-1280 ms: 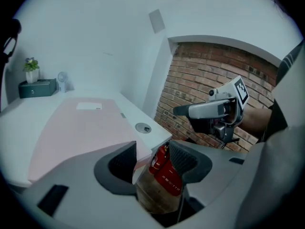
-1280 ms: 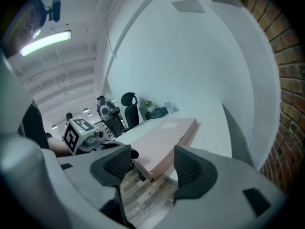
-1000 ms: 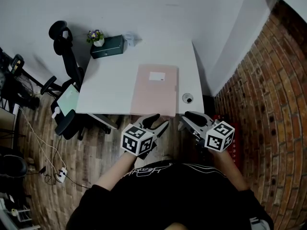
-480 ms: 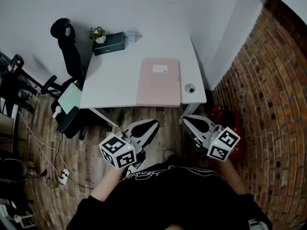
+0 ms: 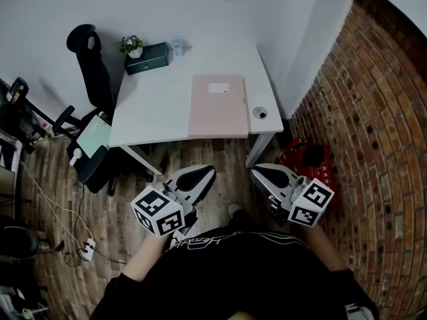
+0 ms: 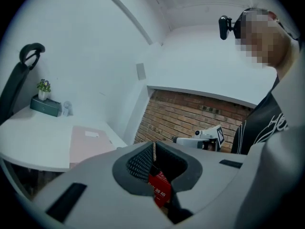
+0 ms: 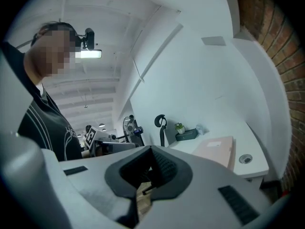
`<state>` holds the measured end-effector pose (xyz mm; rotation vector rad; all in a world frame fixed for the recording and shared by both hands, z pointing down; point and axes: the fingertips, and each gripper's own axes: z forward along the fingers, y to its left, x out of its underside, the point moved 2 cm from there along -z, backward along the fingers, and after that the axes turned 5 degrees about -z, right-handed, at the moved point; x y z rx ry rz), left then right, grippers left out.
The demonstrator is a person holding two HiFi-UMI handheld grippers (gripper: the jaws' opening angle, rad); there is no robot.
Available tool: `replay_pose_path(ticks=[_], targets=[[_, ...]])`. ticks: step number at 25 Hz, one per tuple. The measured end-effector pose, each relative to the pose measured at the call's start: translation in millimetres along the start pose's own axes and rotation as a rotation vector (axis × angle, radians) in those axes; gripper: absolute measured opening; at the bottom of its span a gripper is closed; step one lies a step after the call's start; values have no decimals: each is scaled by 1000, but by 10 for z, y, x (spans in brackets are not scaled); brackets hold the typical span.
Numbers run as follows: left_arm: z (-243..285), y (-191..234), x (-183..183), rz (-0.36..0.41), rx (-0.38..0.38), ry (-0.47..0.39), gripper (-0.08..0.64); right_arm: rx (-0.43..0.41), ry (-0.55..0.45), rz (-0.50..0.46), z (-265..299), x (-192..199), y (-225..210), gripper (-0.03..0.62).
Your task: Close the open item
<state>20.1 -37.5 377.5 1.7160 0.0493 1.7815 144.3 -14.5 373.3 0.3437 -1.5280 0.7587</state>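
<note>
The pink folder (image 5: pixel 217 105) lay shut (white label up) on the white worktop (image 5: pixel 153 109) beside a brick wall (image 5: pixel 373 112); left claw (image 5: pixel 203 173) and right claw (image 5: pixel 261 172) were pinched together, empty.

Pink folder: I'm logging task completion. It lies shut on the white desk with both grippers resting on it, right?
No. The pink folder lies shut on the white desk, but the head view shows the left gripper and right gripper clear of it, short of the desk, above the wooden floor.
</note>
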Motion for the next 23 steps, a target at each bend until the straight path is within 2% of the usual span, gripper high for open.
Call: replay_pose_path(ticks=[5,8,14,23], targets=[[-38,-112,23,108,15,42,40,15,22,-11,31,86,76,2],[-43,-125,60,134,13,61,40,28,30,-14,26,111,99,2],[-86,-33,74,66,20,44,40,51,31,-12,16,141,114,2],[-27,51,98,62,5,53,40,79,23,-25,-32,131,63,2]])
